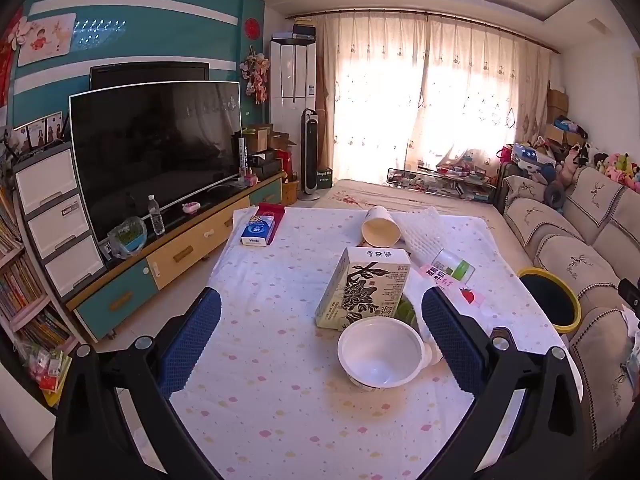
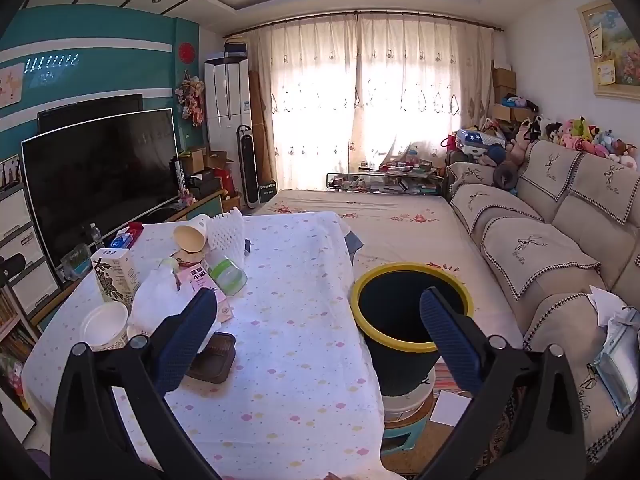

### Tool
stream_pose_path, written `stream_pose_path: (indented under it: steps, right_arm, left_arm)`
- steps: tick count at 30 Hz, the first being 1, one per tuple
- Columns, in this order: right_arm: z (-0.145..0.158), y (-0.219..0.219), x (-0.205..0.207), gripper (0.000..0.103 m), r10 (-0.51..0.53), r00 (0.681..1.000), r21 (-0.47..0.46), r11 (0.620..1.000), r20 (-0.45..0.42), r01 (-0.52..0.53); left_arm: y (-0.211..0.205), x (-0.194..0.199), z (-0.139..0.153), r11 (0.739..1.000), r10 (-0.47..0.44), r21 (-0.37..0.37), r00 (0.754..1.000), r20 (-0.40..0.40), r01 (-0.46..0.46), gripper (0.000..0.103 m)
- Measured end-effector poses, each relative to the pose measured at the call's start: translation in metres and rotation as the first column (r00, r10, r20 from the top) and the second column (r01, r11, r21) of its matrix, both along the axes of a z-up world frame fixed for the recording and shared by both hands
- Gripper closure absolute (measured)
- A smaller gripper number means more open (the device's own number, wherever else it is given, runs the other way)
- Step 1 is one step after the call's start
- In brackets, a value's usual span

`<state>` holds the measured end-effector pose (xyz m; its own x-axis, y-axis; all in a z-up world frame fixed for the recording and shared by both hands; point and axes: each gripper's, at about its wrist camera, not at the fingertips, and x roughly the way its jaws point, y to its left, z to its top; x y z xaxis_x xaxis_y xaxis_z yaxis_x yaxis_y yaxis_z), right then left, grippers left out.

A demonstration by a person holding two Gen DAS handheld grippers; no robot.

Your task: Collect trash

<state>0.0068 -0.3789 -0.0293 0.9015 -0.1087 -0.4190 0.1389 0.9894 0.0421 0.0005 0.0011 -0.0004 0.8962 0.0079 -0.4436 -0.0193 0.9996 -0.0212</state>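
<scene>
Left wrist: tongs (image 1: pixel 320 320) wide over bowl (image 1: pixel 380 354)

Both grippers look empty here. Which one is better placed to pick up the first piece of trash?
Probably the left. The left gripper is open with the white bowl between its fingers. The right gripper is open nearer the yellow-rimmed bin, off the trash pile.

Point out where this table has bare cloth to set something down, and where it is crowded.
Free: the near cloth in front of the white bowl, and the strip along the bin side. Crowded: the cluster of bowl, carton, paper cup, foam net and bottle. Tissue pack fills the far left corner.
</scene>
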Motion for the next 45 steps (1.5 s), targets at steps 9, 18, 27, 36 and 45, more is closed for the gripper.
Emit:
stream_pose_path:
  steps: [9, 18, 27, 36, 45]
  right_arm:
    - [0.000, -0.001, 0.001, 0.006, -0.001, 1.000, 0.001, 1.000, 0.000, 0.001]
    - [-0.006, 0.005, 0.003, 0.006, 0.005, 1.000, 0.003, 1.000, -0.005, -0.005]
    - [-0.009, 0.003, 0.008, 0.006, 0.007, 1.000, 0.006, 1.000, -0.011, -0.007]
    - [-0.012, 0.004, 0.010, 0.006, 0.009, 1.000, 0.010, 1.000, -0.015, -0.009]
    - [-0.018, 0.005, 0.013, 0.006, 0.011, 1.000, 0.014, 1.000, -0.021, -0.010]
  left_arm:
    - [-0.004, 0.005, -0.002, 1.000, -0.012, 0.009, 1.000, -0.017, 0.012, 0.004]
    - [-0.003, 0.006, -0.004, 1.000, -0.012, 0.007, 0.999, -0.031, 0.012, 0.004]
    - [-0.006, 0.011, -0.009, 1.000, -0.016, 0.006, 0.999, -0.042, 0.017, 0.004]
    - [-0.006, 0.011, -0.010, 1.000, -0.015, 0.007, 0.999, -0.044, 0.016, 0.004]
    - [-0.006, 0.011, -0.012, 1.000, -0.018, 0.007, 0.998, -0.052, 0.018, 0.004]
